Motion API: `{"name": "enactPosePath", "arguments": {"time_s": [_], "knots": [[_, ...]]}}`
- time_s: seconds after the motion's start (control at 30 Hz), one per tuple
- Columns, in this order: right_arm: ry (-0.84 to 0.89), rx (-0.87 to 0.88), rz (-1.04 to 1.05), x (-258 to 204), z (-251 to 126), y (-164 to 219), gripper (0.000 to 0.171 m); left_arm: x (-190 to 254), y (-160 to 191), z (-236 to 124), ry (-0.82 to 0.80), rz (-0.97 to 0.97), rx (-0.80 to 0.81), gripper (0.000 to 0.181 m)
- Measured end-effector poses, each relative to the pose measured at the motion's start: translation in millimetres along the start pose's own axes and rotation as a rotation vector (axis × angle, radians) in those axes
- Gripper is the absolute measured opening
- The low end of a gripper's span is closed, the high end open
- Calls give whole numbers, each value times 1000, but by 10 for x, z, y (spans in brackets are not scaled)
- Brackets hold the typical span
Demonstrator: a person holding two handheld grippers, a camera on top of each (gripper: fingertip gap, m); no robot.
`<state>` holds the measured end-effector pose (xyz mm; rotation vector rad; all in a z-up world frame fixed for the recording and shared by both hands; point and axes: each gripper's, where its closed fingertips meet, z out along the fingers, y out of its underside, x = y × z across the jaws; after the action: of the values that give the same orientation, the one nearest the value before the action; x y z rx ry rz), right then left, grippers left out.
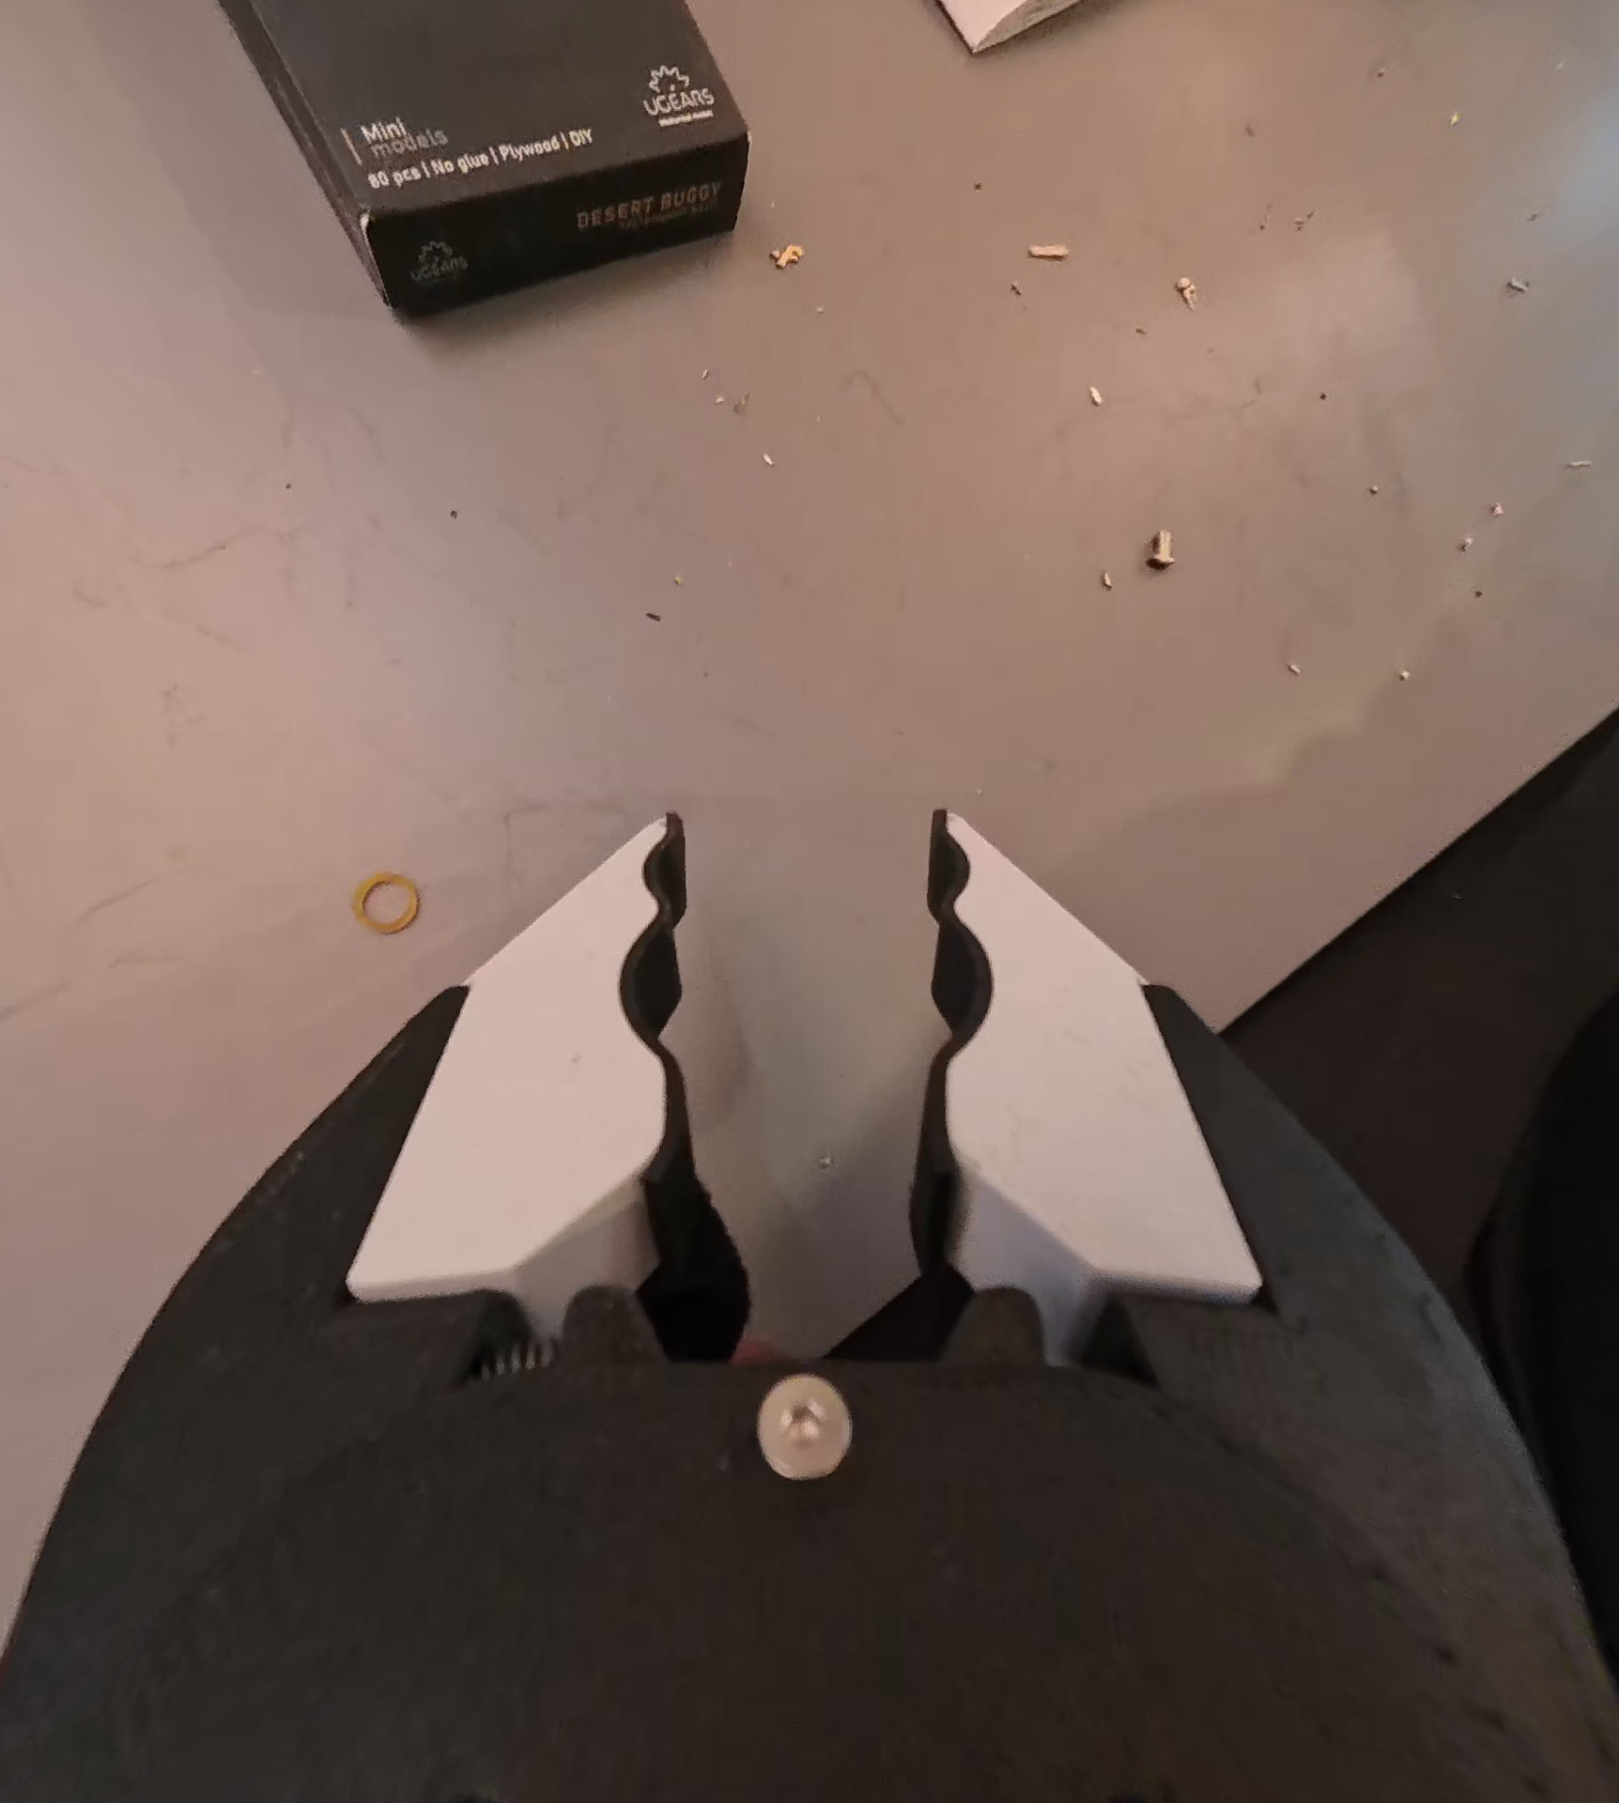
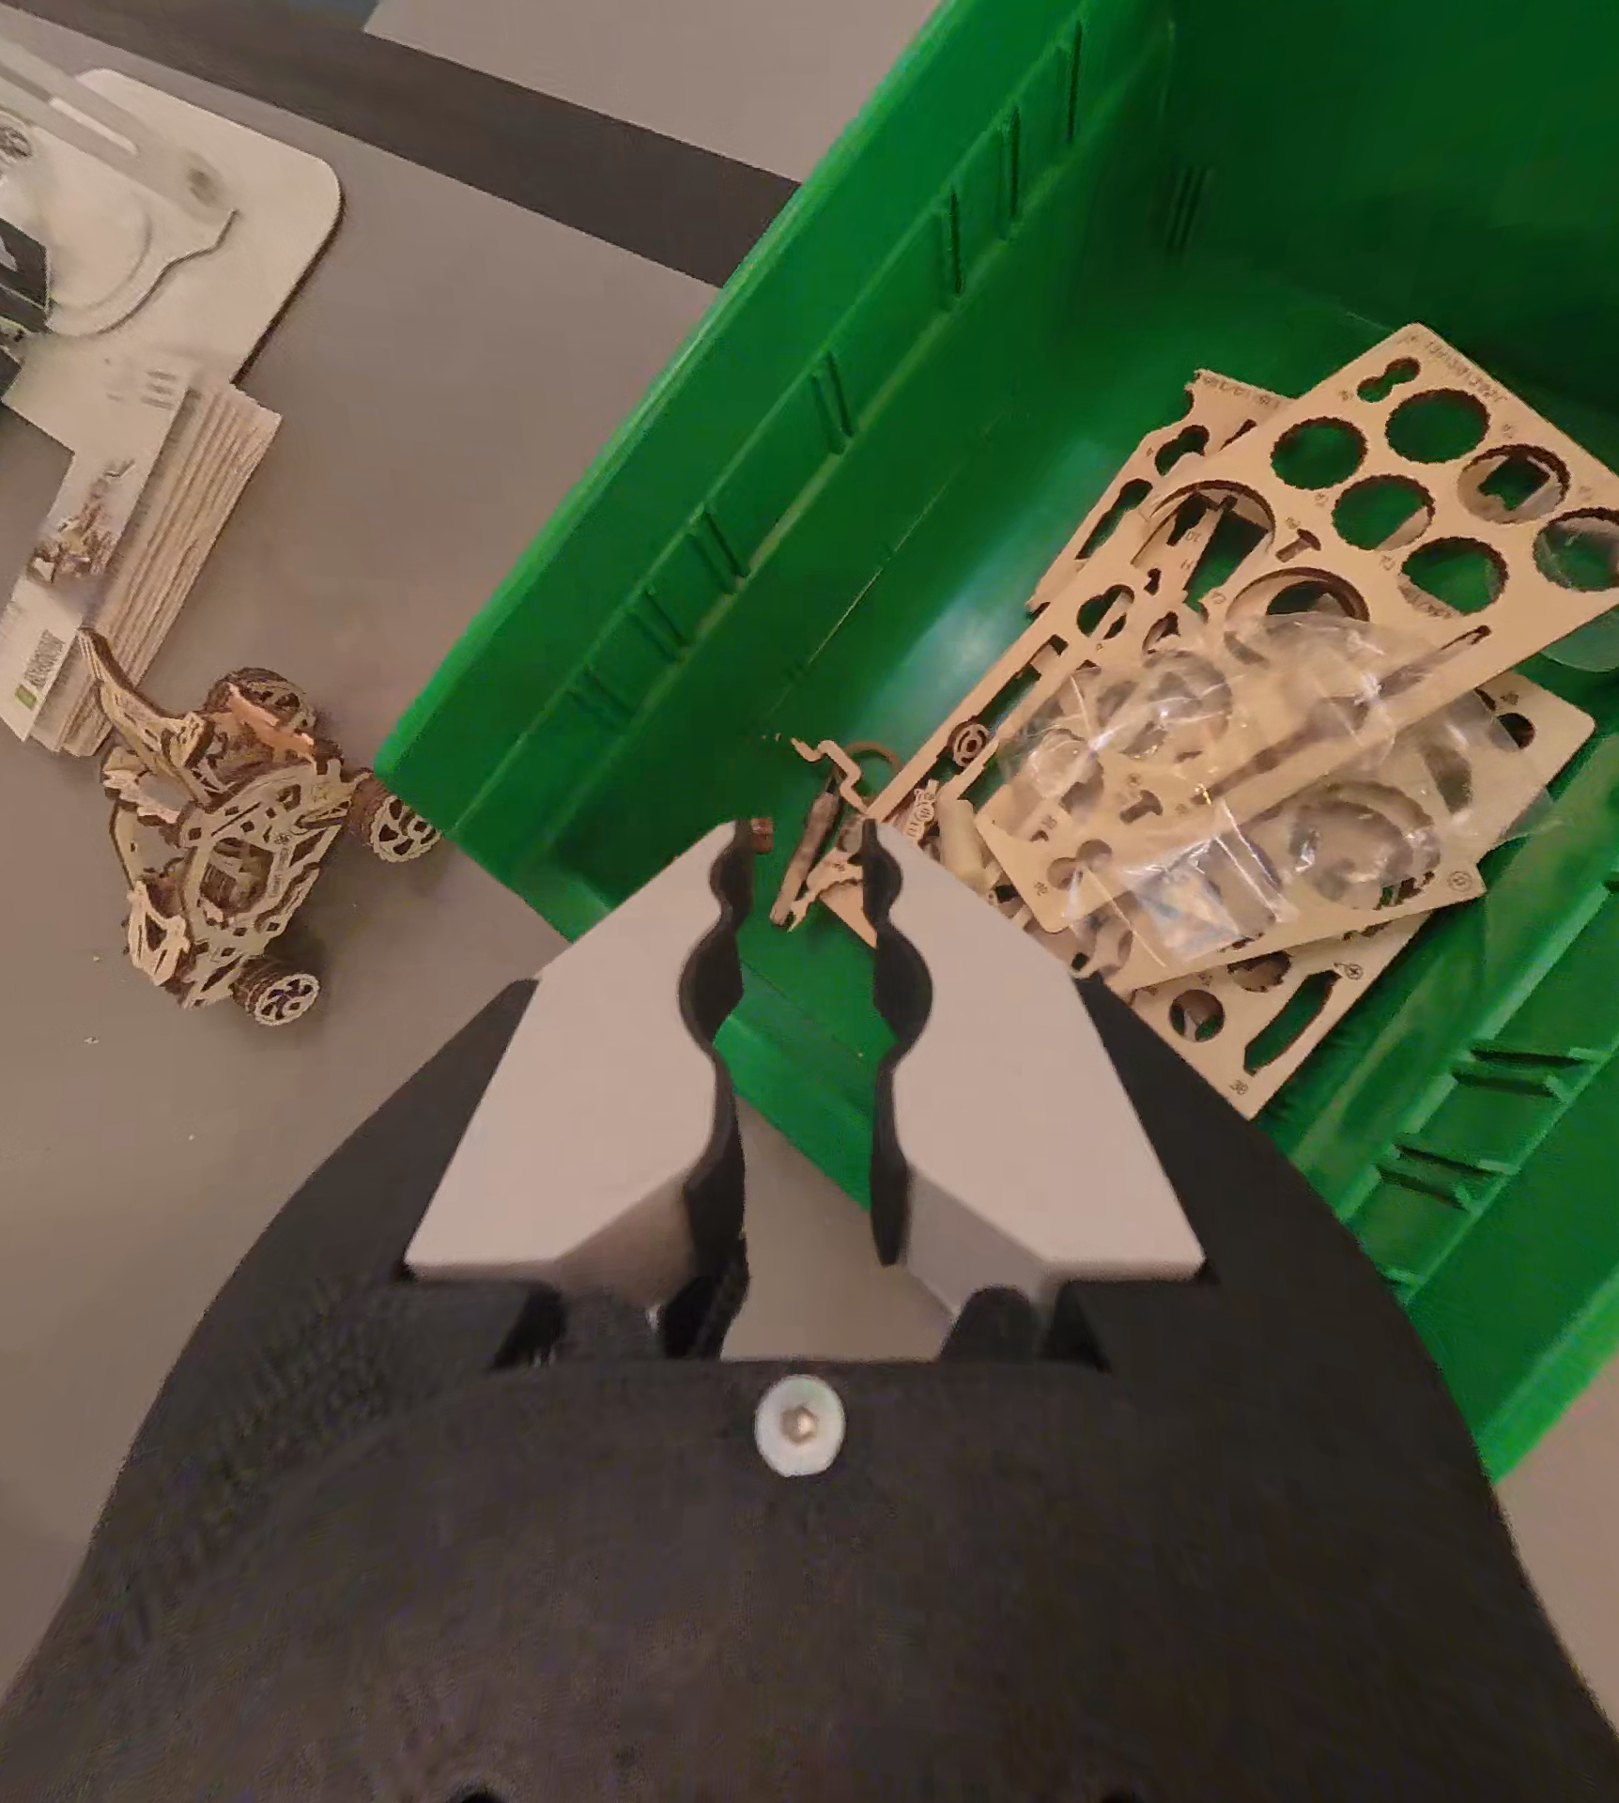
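My left gripper (image 1: 806, 829) is open and empty, low over a grey table (image 1: 201, 585). A small gold ring (image 1: 385, 902) lies on the table just left of its left finger. My right gripper (image 2: 806, 839) is open over a green plastic bin (image 2: 786, 439). Small thin wooden scraps (image 2: 820, 849) sit between and just past its fingertips, close to the right finger; I cannot tell if they touch it. Punched-out plywood sheets (image 2: 1430, 507) and a clear plastic bag (image 2: 1274, 741) lie in the bin to the right of the fingers.
A black cardboard box (image 1: 493, 146) lies at the far left of the table. Wood crumbs (image 1: 1159, 548) are scattered ahead on the right. An assembled wooden buggy model (image 2: 230, 849), a folded booklet (image 2: 123, 556) and a white cut-out sheet (image 2: 201, 215) lie left of the bin. Spacing between my two grippers at the tips: around 65 centimeters. From the right gripper's tips to the assembled wooden buggy model (image 2: 230, 849) is close to 20 centimeters.
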<state>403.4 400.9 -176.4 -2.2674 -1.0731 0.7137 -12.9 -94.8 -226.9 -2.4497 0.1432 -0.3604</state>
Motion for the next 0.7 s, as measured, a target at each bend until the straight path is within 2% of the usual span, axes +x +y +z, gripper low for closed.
{"name": "enactPosePath", "arguments": {"time_s": [0.07,0.1,0.13,0.27,0.37,0.43,0.53,0.7], "knots": [[8,-12,-8,26,-11,21,20,-4,10,20,2,-4,-5,48],[20,-13,-18,40,-25,22,14,-10,17,26,2,-6,-7,48],[30,-10,-38,42,-38,17,0,-16,24,33,2,-8,-9,48],[66,-1,-100,-28,-115,-21,0,-32,37,38,3,-14,-12,48],[74,61,-180,-296,-270,-132,2,-42,25,16,-3,-13,-7,48],[-4,99,-277,-787,-362,-178,13,-55,10,-10,-10,-12,0,48],[-141,108,-489,-1813,-304,-74,20,-76,-16,-38,-16,-15,12,48],[-436,23,-753,-3546,261,569,27,-71,-25,-39,-15,-2,13,48]]}}
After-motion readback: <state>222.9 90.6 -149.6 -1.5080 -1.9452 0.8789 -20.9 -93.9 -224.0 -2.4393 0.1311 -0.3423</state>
